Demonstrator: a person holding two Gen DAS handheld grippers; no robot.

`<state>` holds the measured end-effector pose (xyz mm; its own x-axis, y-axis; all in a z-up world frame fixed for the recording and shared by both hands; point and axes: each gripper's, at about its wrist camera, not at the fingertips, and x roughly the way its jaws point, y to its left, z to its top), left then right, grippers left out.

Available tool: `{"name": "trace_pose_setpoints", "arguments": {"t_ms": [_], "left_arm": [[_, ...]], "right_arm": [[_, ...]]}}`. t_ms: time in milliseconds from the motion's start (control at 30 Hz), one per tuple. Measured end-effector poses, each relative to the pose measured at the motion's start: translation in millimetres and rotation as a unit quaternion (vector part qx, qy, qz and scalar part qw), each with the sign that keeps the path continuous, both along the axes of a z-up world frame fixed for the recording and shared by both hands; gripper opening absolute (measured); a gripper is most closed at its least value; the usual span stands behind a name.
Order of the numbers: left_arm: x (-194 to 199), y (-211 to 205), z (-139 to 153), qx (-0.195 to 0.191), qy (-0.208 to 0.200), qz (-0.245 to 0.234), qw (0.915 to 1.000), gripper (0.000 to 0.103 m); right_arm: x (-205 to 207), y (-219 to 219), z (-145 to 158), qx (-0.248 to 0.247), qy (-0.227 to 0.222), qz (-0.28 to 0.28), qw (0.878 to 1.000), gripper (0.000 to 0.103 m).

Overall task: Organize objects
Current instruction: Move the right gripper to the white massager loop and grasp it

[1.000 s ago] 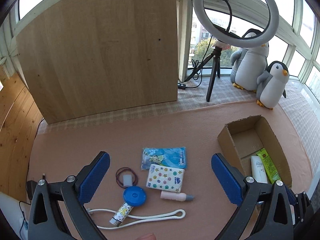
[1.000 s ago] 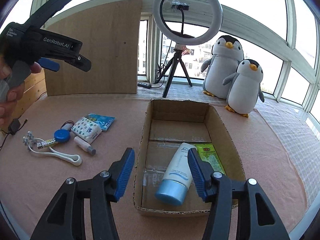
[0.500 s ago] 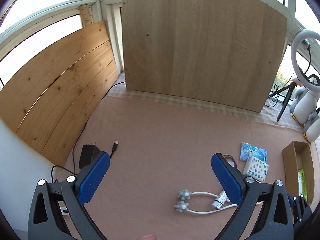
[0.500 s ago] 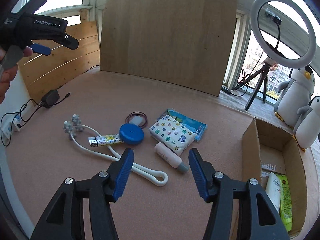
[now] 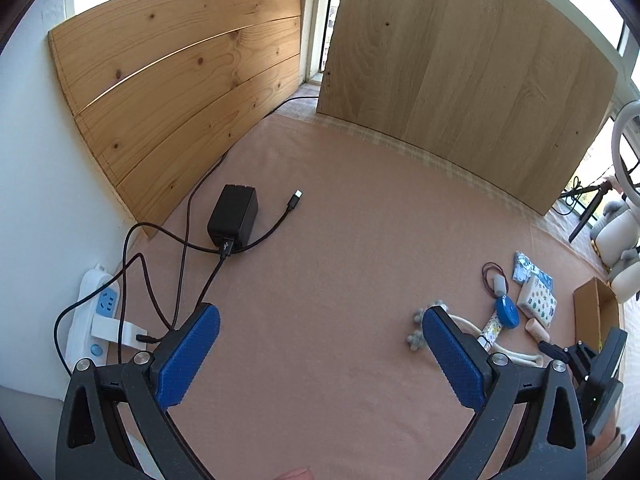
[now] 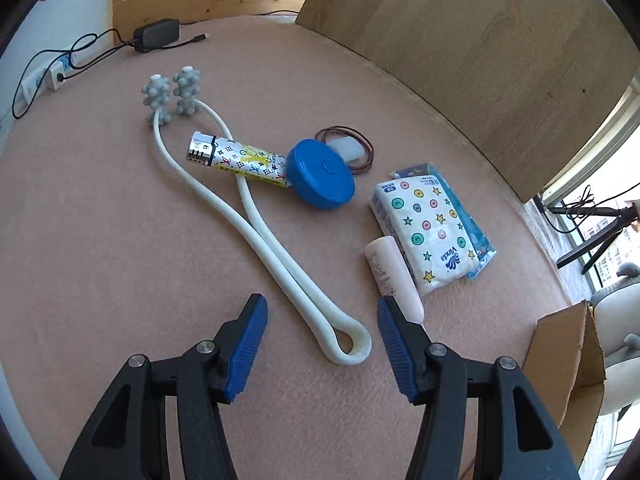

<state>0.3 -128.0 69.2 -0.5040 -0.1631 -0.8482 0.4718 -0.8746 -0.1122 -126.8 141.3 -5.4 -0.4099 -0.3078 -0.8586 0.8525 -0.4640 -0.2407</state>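
I count one massager (image 6: pixel 256 224), one lighter (image 6: pixel 240 160), one blue disc (image 6: pixel 320 174), one tissue pack (image 6: pixel 426 232), one tube (image 6: pixel 390 270), one box (image 6: pixel 568 364).

Blue disc (image 6: pixel 321 179); star-and-dot tissue pack (image 6: pixel 426 236); white massager (image 6: pixel 264 224).

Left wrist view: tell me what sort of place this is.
Probably an enclosed home balcony or sunroom used for filming: windows behind leaning wooden boards, a ring light on a tripod, and a pink mat.
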Motion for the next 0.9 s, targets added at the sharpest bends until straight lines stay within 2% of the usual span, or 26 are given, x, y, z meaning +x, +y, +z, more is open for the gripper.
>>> {"name": "trace_pose_setpoints", "arguments": {"t_ms": [167,267,400,467,500,600,767,900], "left_arm": [[17.4,0.7,-18.2,0.018,-0.014,0.008,0.9997,0.103],[25.1,-0.5,-23.3,0.025,-0.018,0.013,0.9994,0.103],[30.3,0.7,-29.6,0.039,-0.021,0.018,0.9989,0.103],[30.8,3.9,-32.0,0.042,-0.021,0.016,0.9988,0.103],[30.6,5.8,-33.0,0.045,-0.02,0.015,0.9987,0.103],[29.3,11.0,-38.3,0.06,-0.021,0.013,0.9979,0.103],[22.2,23.1,-46.7,0.071,-0.025,0.0,0.9972,0.103],[13.7,31.7,-57.4,0.08,-0.029,-0.008,0.9963,0.103]], "right_arm": [[-18.5,-0.2,-2.8,-0.018,-0.066,-0.005,0.998,0.052],[-19.0,-1.0,-3.5,-0.03,-0.092,-0.016,0.995,0.038],[-16.9,0.5,-3.7,-0.046,-0.105,-0.044,0.992,0.034],[-13.1,0.3,-2.8,-0.045,-0.099,-0.055,0.993,0.028],[-8.8,-2.8,-2.6,-0.041,-0.093,-0.053,0.993,0.023],[6.4,-10.2,-2.9,-0.033,-0.081,-0.042,0.995,0.015],[35.0,-20.6,-3.2,-0.034,-0.081,-0.02,0.996,0.012],[54.4,-22.9,-2.6,-0.041,-0.082,-0.026,0.995,0.012]]}}
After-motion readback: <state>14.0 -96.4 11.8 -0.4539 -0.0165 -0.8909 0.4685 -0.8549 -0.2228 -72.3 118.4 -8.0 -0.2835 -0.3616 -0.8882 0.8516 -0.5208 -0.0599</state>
